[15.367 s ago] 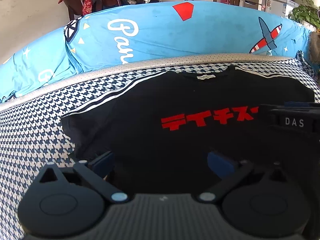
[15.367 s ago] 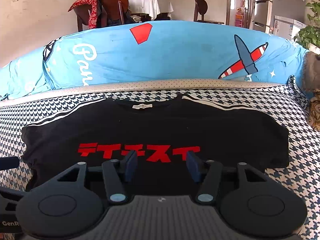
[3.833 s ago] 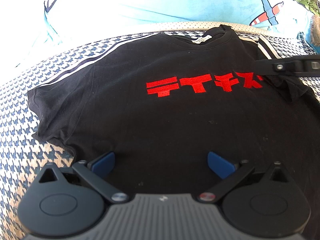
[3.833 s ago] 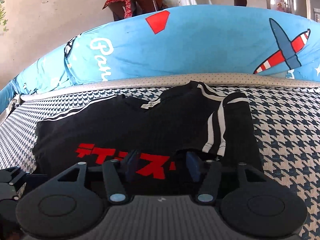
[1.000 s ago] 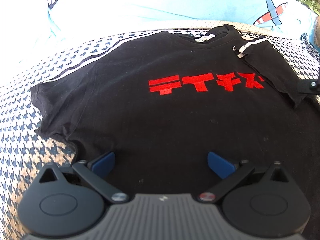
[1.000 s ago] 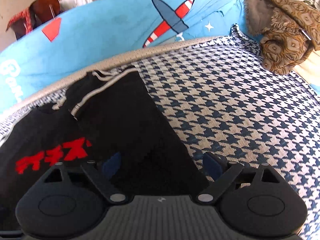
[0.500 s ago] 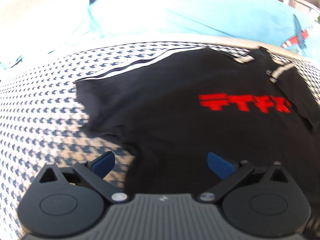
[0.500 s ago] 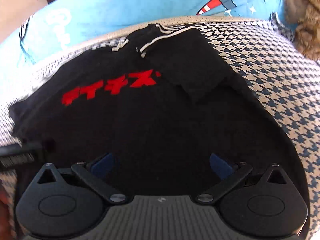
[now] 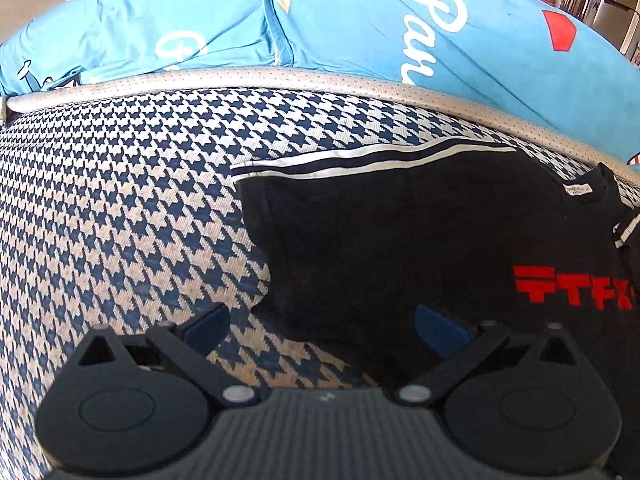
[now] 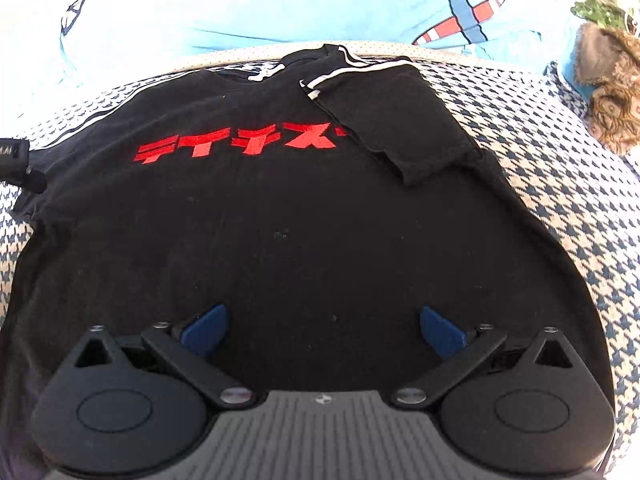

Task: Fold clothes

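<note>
Black T-shirt (image 10: pixel 280 220) flat on houndstooth cover (image 9: pixel 120 200), collar toward blue pillows (image 9: pixel 360 20); both grippers' jaws spread, empty.

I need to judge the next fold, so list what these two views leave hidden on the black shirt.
- Bottom hem of the black T-shirt: right wrist view, covered by the right gripper body.
- Red lettering: left wrist view, cut off by the right edge; its end in the right wrist view lies under the folded sleeve.
- Neck label: print too small.
- Left gripper: right wrist view shows only a sliver.
</note>
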The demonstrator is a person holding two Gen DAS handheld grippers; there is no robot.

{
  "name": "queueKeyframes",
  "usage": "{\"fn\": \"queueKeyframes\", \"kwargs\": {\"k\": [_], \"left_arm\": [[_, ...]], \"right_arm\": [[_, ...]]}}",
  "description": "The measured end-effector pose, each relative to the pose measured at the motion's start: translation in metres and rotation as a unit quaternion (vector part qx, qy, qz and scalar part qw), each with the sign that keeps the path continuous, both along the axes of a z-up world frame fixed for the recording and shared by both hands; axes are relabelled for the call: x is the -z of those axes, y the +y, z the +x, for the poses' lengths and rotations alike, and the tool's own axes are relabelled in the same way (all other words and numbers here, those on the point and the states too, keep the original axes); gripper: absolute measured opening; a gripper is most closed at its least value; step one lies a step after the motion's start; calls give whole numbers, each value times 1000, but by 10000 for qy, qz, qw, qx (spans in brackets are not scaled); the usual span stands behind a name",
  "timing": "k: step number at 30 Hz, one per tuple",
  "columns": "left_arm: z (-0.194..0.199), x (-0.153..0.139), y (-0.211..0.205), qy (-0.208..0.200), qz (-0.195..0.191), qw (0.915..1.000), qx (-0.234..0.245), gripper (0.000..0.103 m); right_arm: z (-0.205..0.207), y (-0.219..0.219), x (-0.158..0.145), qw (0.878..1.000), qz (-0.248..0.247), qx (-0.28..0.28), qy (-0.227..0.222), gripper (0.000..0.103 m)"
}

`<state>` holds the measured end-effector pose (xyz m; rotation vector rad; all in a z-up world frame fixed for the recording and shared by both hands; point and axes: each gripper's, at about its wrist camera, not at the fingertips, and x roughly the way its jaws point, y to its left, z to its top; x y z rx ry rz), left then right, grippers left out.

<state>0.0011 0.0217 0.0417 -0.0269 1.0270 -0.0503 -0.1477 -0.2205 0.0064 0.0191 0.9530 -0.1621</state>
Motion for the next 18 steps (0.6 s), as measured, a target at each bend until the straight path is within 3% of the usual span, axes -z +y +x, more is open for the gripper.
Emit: {"fn": "queueKeyframes", "kwargs": {"k": [7, 13, 18], "left_arm": [[20, 2, 19, 0, -121, 9999, -12, 103], [41, 13, 39, 150, -476, 9986, -169, 100], [49, 16, 36, 42, -369, 9993, -23, 95]], "right_arm": [[5, -3, -2, 9997, 35, -183, 126, 103], [8, -1, -1, 9997, 3, -156, 175, 103], [10, 0, -2, 9997, -7, -104, 214, 103]]}}
